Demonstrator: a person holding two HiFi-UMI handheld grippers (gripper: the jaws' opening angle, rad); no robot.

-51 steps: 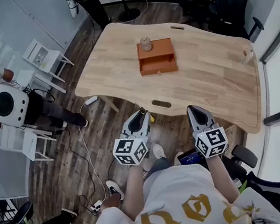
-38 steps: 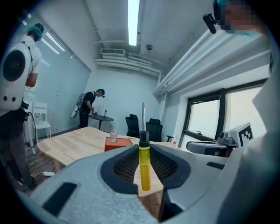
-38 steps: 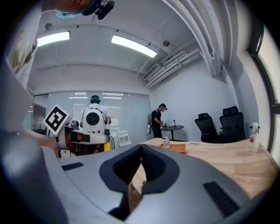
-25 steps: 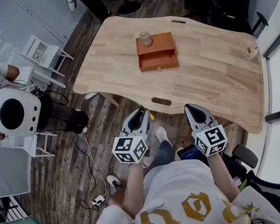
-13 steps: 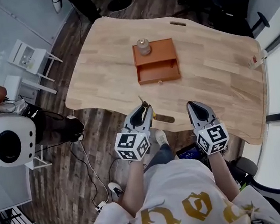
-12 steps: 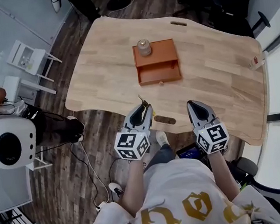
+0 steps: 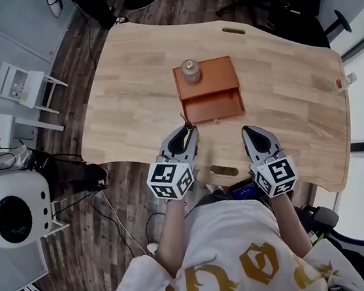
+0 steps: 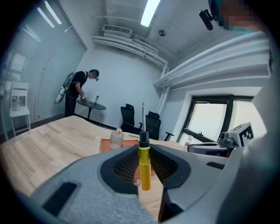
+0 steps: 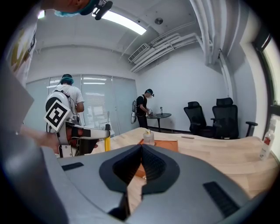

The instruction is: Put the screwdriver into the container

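Both forward over the table's [image 7: 280, 83] near edge: pinched yellow screwdriver [image 8: 145, 168] upright in left gripper's [image 7: 183, 137] jaws; held right gripper's [image 7: 254, 132] jaws together, empty; faced orange container [image 7: 216, 78] just ahead.

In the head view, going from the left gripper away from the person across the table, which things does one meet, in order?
left gripper holding the screwdriver → orange container, drawer open → bottle standing on it → slot near the far edge of the table
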